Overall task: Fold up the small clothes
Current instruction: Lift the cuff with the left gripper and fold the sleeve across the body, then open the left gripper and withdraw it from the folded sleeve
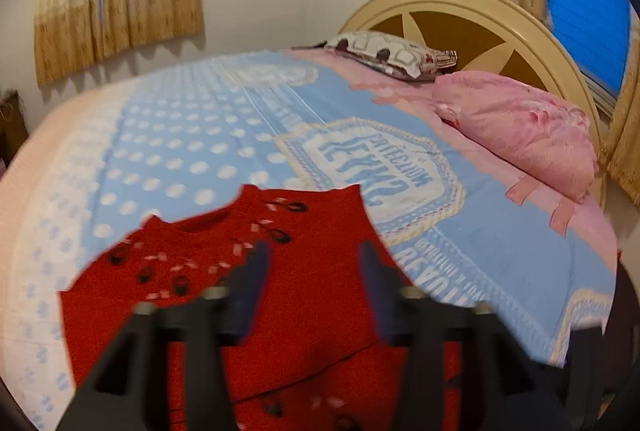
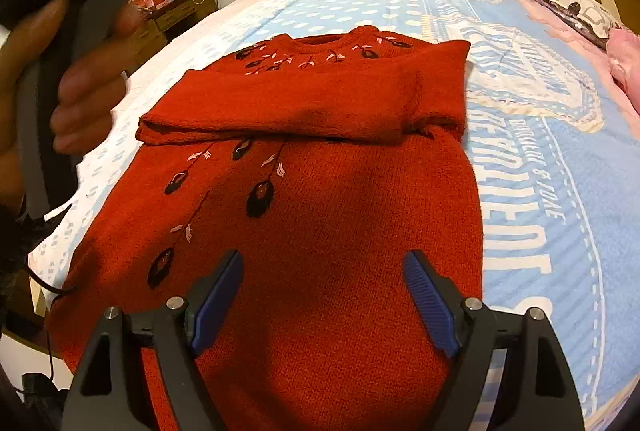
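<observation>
Sweater (image 2: 320, 231) on bed (image 2: 540, 191)

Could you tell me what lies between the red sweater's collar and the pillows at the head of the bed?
Only bare blue printed bedspread separates the red sweater from the pillows; the right wrist view shows it best.

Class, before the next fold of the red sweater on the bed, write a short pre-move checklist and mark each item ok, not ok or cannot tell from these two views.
1. Red sweater lies flat on the bedspread: ok.
2. Sleeves already folded across the chest: ok.
3. Right hand-held gripper open, nothing between its fingers: ok.
4. Left hand-held gripper open and empty: ok.
5. Pink pillow lies apart from the sweater: ok.
6. Hem edge nearest the camera visible for grasping: cannot tell, it is hidden under the gripper bodies.
</observation>
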Motion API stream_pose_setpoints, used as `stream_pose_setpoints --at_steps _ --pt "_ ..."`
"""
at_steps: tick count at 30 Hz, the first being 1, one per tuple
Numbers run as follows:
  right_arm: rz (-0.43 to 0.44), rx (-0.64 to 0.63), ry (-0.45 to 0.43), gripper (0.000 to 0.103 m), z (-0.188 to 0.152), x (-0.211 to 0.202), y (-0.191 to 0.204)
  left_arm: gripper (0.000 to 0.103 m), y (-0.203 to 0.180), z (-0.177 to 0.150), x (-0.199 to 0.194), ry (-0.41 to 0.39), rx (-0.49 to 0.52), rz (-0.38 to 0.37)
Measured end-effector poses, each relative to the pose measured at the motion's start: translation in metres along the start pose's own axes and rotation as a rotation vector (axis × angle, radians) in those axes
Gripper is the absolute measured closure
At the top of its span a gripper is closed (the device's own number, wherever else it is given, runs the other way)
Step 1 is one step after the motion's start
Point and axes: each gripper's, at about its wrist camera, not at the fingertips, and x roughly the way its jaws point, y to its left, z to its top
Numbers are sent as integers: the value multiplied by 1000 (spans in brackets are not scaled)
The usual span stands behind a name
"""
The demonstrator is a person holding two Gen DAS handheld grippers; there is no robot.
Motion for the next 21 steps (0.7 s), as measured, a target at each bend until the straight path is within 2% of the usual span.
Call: stream_pose_setpoints --at_steps 1,2,3,6,9,13,15,21 --pt "0 3 -2 20 0 -1 -1 31 6 -6 -7 -13 13 28" --pt "0 7 -4 20 0 -1 -1 30 14 -15 -14 -15 29 62" --pt "2 10 -4 20 0 -2 -1 30 20 -20 -15 -7 38 87" --pt "2 15 -2 20 0 -2 -3 30 60 -57 -25 45 47 237" --pt "-16 2 6 20 0 0 0 30 105 -93 -33 110 -12 364" --pt "-34 -16 18 20 4 -4 5 29 146 -130 -40 171 -102 418" --pt "-40 -9 26 20 9 -8 3 29 157 -140 -38 185 -137 420" --pt "-64 40 -3 20 37 -35 -11 26 166 -137 -23 173 -166 378"
